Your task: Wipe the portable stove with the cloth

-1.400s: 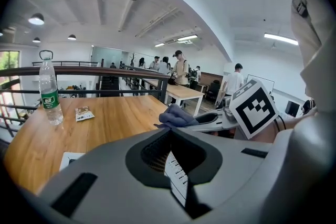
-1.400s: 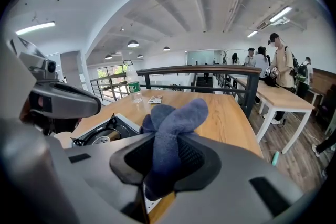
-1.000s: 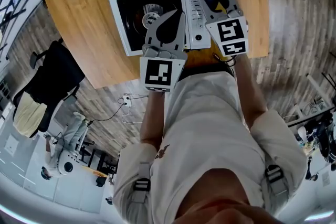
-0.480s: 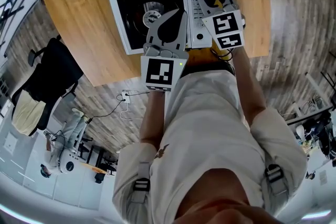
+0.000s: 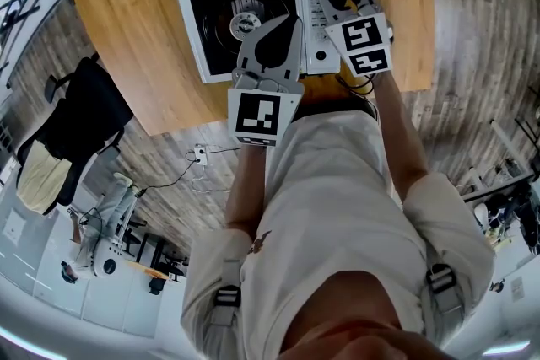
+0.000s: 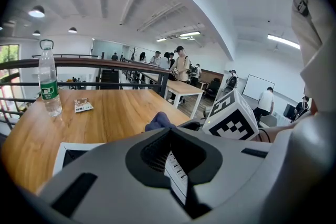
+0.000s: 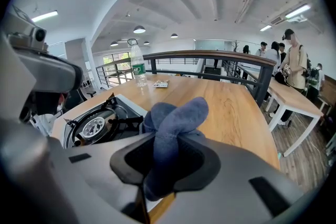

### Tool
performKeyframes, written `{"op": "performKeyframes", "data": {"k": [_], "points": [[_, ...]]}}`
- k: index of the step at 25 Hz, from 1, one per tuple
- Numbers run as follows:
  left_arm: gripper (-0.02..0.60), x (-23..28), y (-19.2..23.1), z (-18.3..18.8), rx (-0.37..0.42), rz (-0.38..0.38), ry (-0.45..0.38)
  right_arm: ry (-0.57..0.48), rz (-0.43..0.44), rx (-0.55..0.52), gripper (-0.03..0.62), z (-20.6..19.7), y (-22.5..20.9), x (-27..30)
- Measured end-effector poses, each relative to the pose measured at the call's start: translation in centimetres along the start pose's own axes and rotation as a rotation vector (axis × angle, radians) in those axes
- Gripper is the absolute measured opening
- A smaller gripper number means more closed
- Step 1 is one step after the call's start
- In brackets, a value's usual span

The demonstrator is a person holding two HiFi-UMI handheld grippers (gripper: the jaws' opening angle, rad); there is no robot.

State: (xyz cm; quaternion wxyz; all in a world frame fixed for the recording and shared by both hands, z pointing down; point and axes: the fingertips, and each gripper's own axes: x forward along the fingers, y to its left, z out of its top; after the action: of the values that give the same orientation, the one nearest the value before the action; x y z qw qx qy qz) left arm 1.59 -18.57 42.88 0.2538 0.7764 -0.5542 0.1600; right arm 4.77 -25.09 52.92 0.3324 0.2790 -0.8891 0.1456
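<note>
While the right hand-held gripper (image 7: 164, 162) was clamped on the cloth (image 7: 176, 118) above the right edge of the portable stove (image 5: 207, 29) on the desk (image 5: 135, 55), left hand-held gripper (image 6: 170, 136) had jaws together, empty; cloth judged soft, light, limp: grip mid-bunch

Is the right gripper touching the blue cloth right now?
Touching. The right gripper view shows the blue cloth clamped between the jaws of the right gripper, its bunched end sticking out ahead.
</note>
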Motion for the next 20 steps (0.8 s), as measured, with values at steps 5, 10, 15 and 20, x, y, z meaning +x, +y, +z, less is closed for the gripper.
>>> {"op": "performKeyframes", "data": {"k": [5, 10, 15, 20], "points": [[0.02, -0.3, -0.5, -0.3, 0.004, -0.002, 0.002, 0.003, 0.01, -0.003, 0.106, -0.5, 0.7, -0.5], [0.02, -0.5, -1.2, -0.4, 0.013, -0.002, 0.001, 0.001, 0.019, -0.01, 0.105, -1.1, 1.3, -1.0], [0.02, -0.9, -1.8, -0.9, 0.018, -0.003, 0.001, 0.005, 0.029, -0.017, 0.104, -1.9, 2.0, -1.7], [0.02, -1.3, -2.4, -1.3, 0.027, -0.005, 0.0, 0.011, 0.038, -0.026, 0.104, -2.8, 2.7, -2.2]]}}
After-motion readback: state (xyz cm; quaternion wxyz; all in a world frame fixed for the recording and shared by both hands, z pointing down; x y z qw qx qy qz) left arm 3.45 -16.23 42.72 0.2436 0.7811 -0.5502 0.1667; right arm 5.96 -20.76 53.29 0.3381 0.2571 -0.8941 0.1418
